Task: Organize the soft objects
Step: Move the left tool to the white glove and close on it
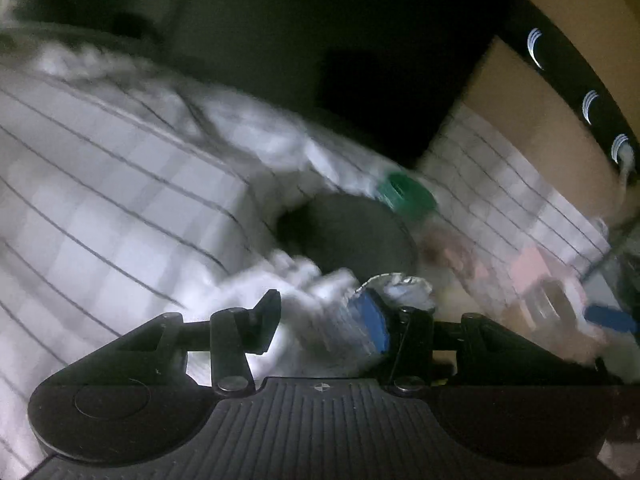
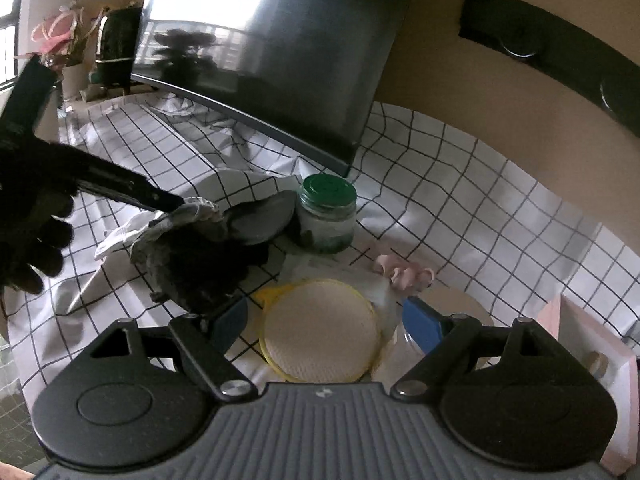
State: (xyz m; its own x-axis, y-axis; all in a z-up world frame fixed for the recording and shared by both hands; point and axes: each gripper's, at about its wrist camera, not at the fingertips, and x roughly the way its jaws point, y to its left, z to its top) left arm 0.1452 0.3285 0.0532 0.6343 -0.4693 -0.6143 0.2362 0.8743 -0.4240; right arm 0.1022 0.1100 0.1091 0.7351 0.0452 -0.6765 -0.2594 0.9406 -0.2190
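Left of the green-lidded jar (image 2: 327, 210), the left tongs (image 2: 176, 204) pinch a pale cloth (image 2: 180, 220) above a dark bundle (image 2: 200, 268) on the checked bench (image 2: 440, 184). In front of the jar, the right tongs (image 2: 324, 326) stand spread, empty, over a round yellow-rimmed pad (image 2: 320, 328).

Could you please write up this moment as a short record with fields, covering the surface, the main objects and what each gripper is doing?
surface: white checked cloth over the table
left gripper: jaws closed on a white and grey cloth
right gripper: open, empty, above a round yellow-rimmed pad
jar: green-lidded jar, upright, behind the pad
dark items: dark soft bundle and grey round piece, left of the jar
pink item: small, soft-looking, right of the pad
background: dark screen
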